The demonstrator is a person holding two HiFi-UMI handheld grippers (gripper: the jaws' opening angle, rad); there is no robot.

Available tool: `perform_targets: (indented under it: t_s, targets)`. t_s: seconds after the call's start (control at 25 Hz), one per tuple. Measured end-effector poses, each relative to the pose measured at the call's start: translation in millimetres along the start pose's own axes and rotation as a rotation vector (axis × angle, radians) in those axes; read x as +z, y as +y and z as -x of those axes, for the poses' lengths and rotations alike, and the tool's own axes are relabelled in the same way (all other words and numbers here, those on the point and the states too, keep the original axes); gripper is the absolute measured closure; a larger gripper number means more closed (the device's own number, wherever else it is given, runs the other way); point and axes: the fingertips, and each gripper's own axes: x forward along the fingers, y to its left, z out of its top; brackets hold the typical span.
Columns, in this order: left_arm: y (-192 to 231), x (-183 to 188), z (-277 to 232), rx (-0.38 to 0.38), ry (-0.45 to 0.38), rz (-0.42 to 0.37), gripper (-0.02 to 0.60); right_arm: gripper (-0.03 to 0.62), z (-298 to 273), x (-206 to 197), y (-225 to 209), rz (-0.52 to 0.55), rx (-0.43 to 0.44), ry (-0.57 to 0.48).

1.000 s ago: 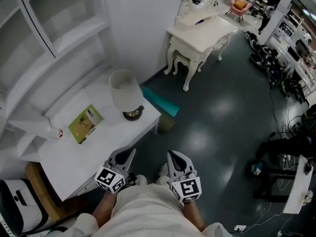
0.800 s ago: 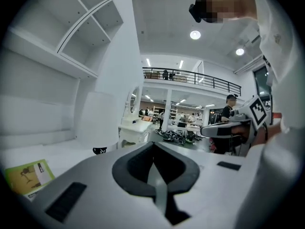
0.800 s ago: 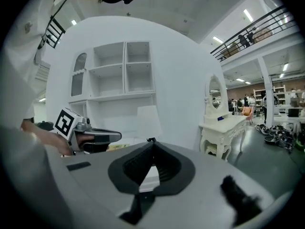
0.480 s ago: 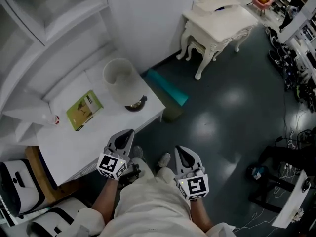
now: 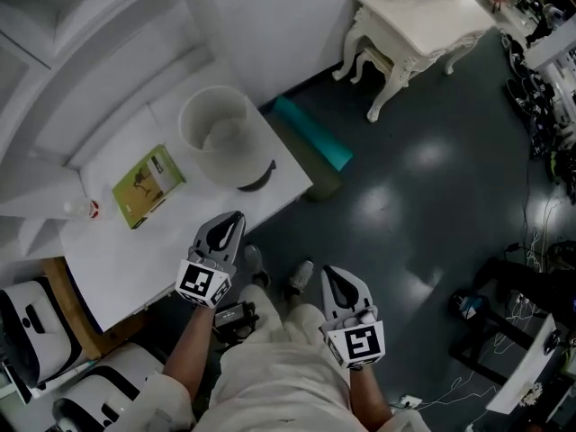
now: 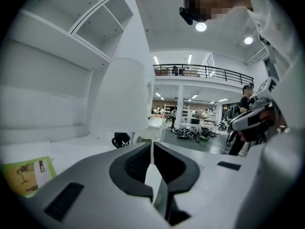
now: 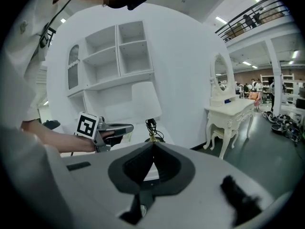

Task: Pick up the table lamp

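The table lamp, with a white drum shade and a dark round base, stands near the right front corner of the white table. It also shows in the left gripper view as a white shade, and in the right gripper view with its dark base. My left gripper is shut and empty, its tips over the table's front edge just short of the lamp. My right gripper is shut and empty, lower and to the right of the table, over the floor.
A green book lies left of the lamp. White shelving rises behind the table. A teal box sits on the dark floor beside the table, and a white dressing table stands further back. A white chair is at the lower left.
The view has tipped further down and the lamp is now seen from above. Both grippers have come lower, and the left one has closed in on the lamp. Both stay shut.
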Motion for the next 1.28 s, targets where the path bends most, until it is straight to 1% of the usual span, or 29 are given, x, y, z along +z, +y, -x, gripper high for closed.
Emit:
perform_targets:
  t_s: [0.12, 0.24, 0.32, 0.36, 0.44, 0.48, 0.56, 0.64, 0.76, 0.8, 0.92, 1.08, 1.28]
  targets:
    - [10.4, -14.9, -12.0, -0.009, 0.014, -0.02, 0.569, 0.582, -7.9, -4.5, -1.2, -0.012, -0.009, 0.006]
    - [13.5, -25.6, -22.9, -0.021, 0.001, -0.046, 0.569, 0.583, -12.0, -11.0, -3.7, -0.026, -0.015, 0.017]
    - [18.1, -31.6, -27.9, -0.01, -0.011, -0.076, 0.568, 0.582, -13.7, -15.9, -2.7, -0.033, -0.021, 0.029]
    - [22.0, -34.0, -30.5, 0.001, -0.019, -0.082, 0.554, 0.582, -14.5, -18.0, -2.1, -0.035, -0.025, 0.033]
    - [30.0, -37.0, -36.7, 0.023, -0.032, -0.076, 0.453, 0.582, -15.1, -20.9, -2.0, -0.04, -0.035, 0.041]
    - [33.2, -38.2, -39.9, 0.03, -0.035, -0.071, 0.42, 0.582, -14.9, -21.7, -2.2, -0.044, -0.039, 0.045]
    - [39.6, -41.3, -46.2, 0.046, -0.035, -0.068, 0.38, 0.583, -14.5, -23.3, -2.6, -0.053, -0.048, 0.051]
    - [47.0, -45.6, -52.9, 0.062, -0.033, -0.063, 0.312, 0.582, -14.9, -26.5, -3.0, -0.058, -0.054, 0.058]
    - [59.0, -49.6, -61.8, 0.08, -0.051, -0.03, 0.266, 0.582, -16.1, -31.9, -4.6, -0.066, -0.067, 0.073]
    - [62.7, -49.0, -64.2, 0.089, -0.062, -0.018, 0.241, 0.582, -16.4, -33.1, -5.3, -0.068, -0.07, 0.076]
    - [72.2, -45.0, -71.9, 0.121, -0.088, -0.035, 0.169, 0.582, -18.4, -35.1, -7.2, -0.078, -0.08, 0.08]
    - [81.7, -41.8, -86.1, 0.127, -0.112, -0.042, 0.111, 0.582, -23.2, -37.6, -8.6, -0.091, -0.093, 0.084]
    - [90.4, -36.5, -104.7, 0.123, -0.119, -0.035, 0.106, 0.582, -27.9, -38.4, -9.9, -0.103, -0.102, 0.087]
